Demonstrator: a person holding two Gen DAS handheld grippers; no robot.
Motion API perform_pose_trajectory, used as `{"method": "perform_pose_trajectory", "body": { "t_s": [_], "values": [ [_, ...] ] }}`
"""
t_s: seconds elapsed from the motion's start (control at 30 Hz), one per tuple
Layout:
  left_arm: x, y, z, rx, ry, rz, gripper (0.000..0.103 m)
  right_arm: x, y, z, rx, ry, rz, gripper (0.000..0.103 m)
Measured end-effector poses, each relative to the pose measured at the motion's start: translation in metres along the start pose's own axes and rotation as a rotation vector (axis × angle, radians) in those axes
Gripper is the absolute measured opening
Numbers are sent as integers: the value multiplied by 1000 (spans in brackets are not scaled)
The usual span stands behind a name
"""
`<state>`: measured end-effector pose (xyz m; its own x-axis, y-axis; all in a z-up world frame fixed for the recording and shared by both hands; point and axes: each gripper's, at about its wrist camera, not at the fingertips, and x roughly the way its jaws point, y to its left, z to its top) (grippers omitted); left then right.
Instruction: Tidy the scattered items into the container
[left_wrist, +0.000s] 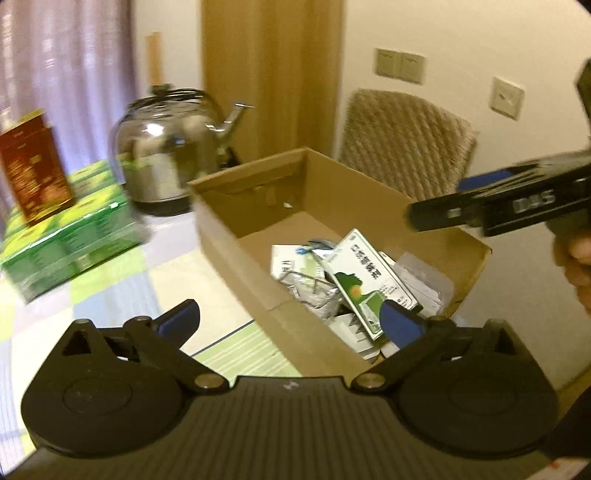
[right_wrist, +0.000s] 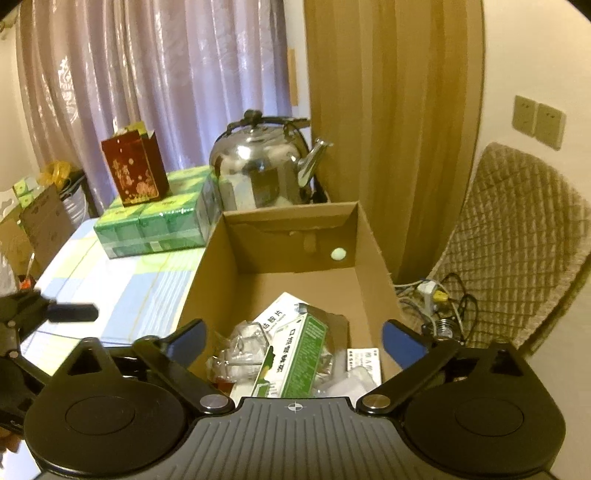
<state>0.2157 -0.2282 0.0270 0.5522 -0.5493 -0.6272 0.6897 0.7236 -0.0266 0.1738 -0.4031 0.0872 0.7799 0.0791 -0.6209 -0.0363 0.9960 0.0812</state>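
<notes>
The cardboard box (right_wrist: 295, 266) sits open on the tabletop (right_wrist: 122, 291). Its contents are heaped at the near end: a green-and-white carton (right_wrist: 295, 362) lying on top, a white carton (right_wrist: 279, 317) under it, crumpled clear and foil wrappers (right_wrist: 240, 350), and a white leaflet (right_wrist: 364, 363) against the right wall. The far half of the box floor is bare.

Left tongs (left_wrist: 290, 323): spread wide, holding nothing, hovering over the box's near left wall; the right blue pad (left_wrist: 399, 325) overlaps the green carton in view, contact cannot be told. Right tongs (right_wrist: 293, 341): spread wide, nothing between them, poised above the heap. In the left view the right tool reaches in from the right edge, with a hand (left_wrist: 576, 262) behind it.

The tabletop has a pale checked cover. On it, left of the box: a steel kettle (right_wrist: 258, 166), a stack of green packs (right_wrist: 159, 218), and a red bag (right_wrist: 135, 170) standing on the stack. Curtains (right_wrist: 147, 74) hang behind; a quilted chair (right_wrist: 517, 240) stands to the right by the wall.
</notes>
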Motion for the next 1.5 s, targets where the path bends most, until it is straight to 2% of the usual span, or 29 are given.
{"method": "perform_pose_trajectory", "body": {
  "t_s": [0.17, 0.4, 0.53, 0.83, 1.0, 1.23, 1.5],
  "values": [
    [-29, -10, -13, -78, 3, 31, 102, -39, 5, -10, 3, 4, 10, 101],
    [-79, -46, -28, -155, -32, 71, 102, -83, 12, -41, 22, 25, 45, 101],
    [-103, -63, -34, -200, -29, 103, 102, -105, 14, -56, 11, 25, 24, 101],
    [-132, -89, -50, -245, -10, 180, 102, -144, 4, -87, 73, 3, -6, 101],
    [-141, -100, -60, -271, -9, 197, 102, -157, 7, -101, 99, 8, 16, 101],
    [-147, -102, -73, -330, 3, 175, 102, -164, 20, -110, 43, 7, 6, 101],
    [-146, -104, -76, -323, 0, 202, 102, -157, 31, -115, 26, 30, 23, 101]
  ]
}}
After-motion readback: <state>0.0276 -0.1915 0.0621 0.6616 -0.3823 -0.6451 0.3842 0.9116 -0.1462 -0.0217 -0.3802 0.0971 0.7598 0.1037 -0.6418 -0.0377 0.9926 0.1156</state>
